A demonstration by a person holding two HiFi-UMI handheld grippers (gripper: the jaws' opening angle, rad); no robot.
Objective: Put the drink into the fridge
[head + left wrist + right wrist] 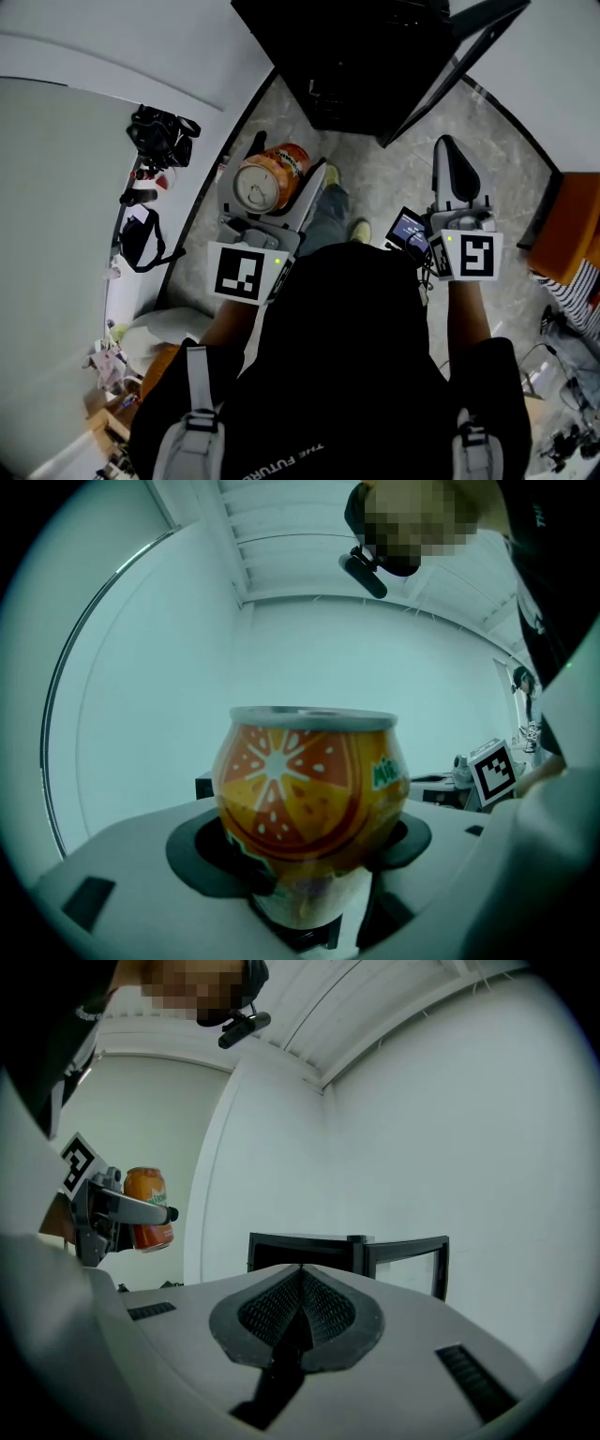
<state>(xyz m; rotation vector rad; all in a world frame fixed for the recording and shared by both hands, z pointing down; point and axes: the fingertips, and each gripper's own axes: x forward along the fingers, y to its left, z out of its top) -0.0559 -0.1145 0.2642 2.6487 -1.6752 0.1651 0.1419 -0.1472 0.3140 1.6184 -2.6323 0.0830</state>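
An orange drink can (pixel 270 177) with a silver top is clamped upright in my left gripper (pixel 265 192). In the left gripper view the can (pixel 309 794) fills the middle, its orange-slice print facing the camera, and the dark pads (pixel 211 850) press on both its sides. My right gripper (pixel 453 173) is held up at the right with its jaws shut and nothing between them; its ribbed pads (pixel 300 1309) meet in the right gripper view. The black fridge (pixel 375 56) stands ahead on the floor with its glass door (pixel 469 47) swung open. The can (pixel 148 1207) also shows at the left of the right gripper view.
A camera on a tripod (pixel 159 141) stands by the white wall at the left. An orange piece of furniture (pixel 567 230) is at the right edge. Clutter lies on the floor at the lower left (pixel 112 361). The grey tiled floor (pixel 375 183) runs to the fridge.
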